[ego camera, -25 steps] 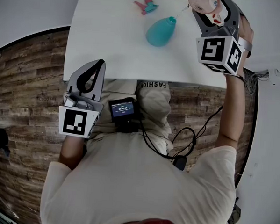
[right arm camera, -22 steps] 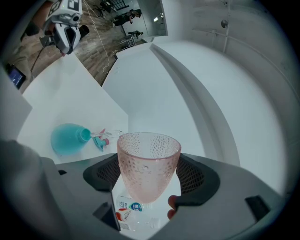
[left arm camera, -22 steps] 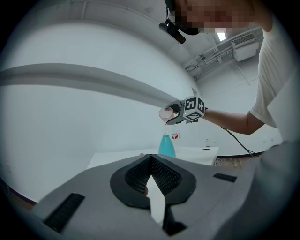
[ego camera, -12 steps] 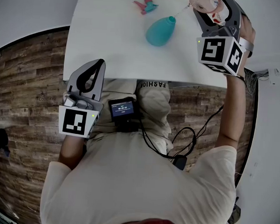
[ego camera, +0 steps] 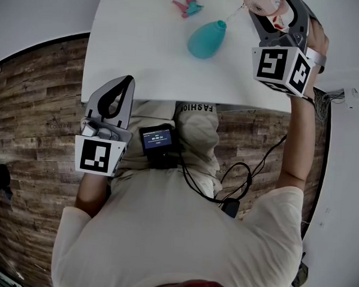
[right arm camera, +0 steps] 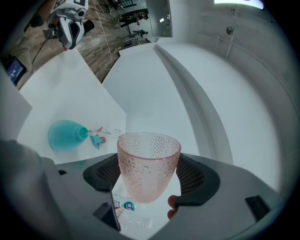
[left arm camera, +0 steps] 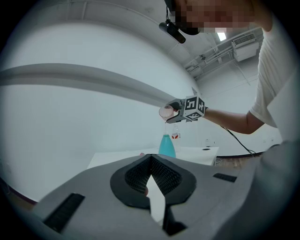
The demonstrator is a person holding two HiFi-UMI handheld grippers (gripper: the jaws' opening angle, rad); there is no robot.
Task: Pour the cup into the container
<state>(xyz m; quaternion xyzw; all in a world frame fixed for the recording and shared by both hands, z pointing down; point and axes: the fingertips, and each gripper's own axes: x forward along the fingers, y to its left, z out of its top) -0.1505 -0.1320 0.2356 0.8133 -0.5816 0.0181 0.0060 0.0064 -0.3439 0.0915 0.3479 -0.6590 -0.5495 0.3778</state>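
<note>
A pink dimpled glass cup sits between the jaws of my right gripper, which is shut on it. In the head view that gripper holds the cup tipped leftward above the table's far right. A thin stream runs from its rim toward the neck of the teal bottle-shaped container, which stands left of the cup. From the left gripper view the container shows below the raised cup. My left gripper hangs shut and empty below the table's near edge.
The white table also carries a small pink and teal spray head beyond the container. A clear plastic bottle with a label stands under the cup. Wood floor lies on both sides, and a cabled screen device hangs at the person's chest.
The right gripper and cup have shifted very slightly up and right while staying tipped over the container. The left gripper has not moved.
</note>
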